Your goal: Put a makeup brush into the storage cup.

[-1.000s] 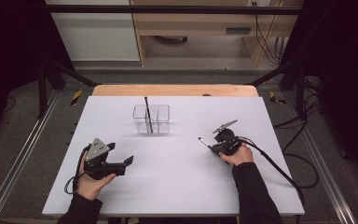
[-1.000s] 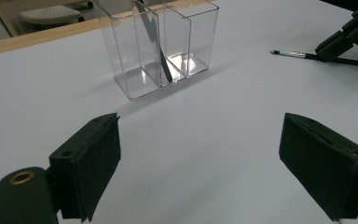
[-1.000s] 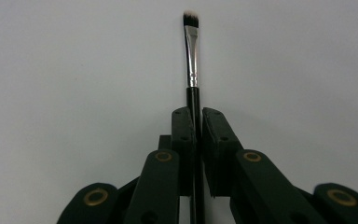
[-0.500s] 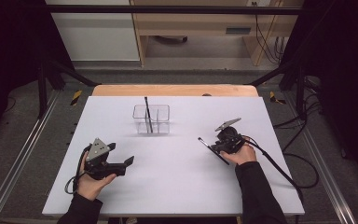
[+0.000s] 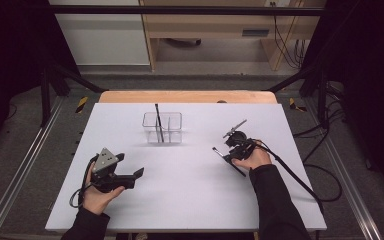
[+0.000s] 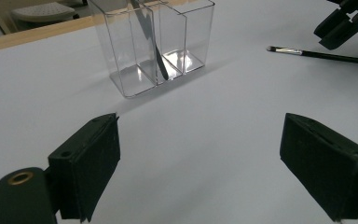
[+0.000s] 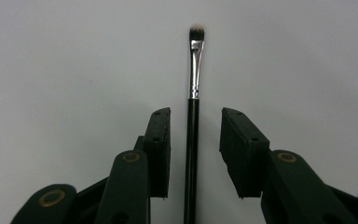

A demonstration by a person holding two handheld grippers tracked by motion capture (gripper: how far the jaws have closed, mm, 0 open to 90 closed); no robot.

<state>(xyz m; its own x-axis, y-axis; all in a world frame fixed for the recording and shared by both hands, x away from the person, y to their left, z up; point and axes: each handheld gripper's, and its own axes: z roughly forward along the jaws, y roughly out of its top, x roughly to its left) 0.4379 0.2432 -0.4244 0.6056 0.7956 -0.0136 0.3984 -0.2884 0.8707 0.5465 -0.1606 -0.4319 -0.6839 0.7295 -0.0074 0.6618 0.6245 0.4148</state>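
Black-handled makeup brush (image 7: 192, 121) with a silver ferrule and short dark bristles lay flat on the white counter (image 5: 190, 200), toward its right side, its handle running between the jaws of the right hand-held gripper (image 7: 195, 116).

The counter's white sheet covered a pale wooden top whose far edge showed beyond it. Grey floor, metal rails and dark curtains flanked the counter, with a wooden shelf unit and cables at the back of the room.

On the left, the person's left hand (image 5: 97, 197) rested low on the counter and held the left hand-held gripper (image 5: 139, 174) level, pointing right, its jaws wide apart with nothing between them. Mid-counter, toward the far edge, stood a clear plastic divided organiser (image 5: 162, 127) with a thin dark stick (image 5: 158, 122) leaning inside it. On the right, the right hand (image 5: 254, 159) held its hand-held gripper low over the brush; its jaws had just been opening and stood clear of the handle on both sides, not pressing it.

The right gripper view made that gap on each side of the handle plain, which the high view could not resolve. The left gripper view showed the organiser's separate compartments (image 6: 177, 32) and the brush lying beyond them, just below the other hand-held gripper.
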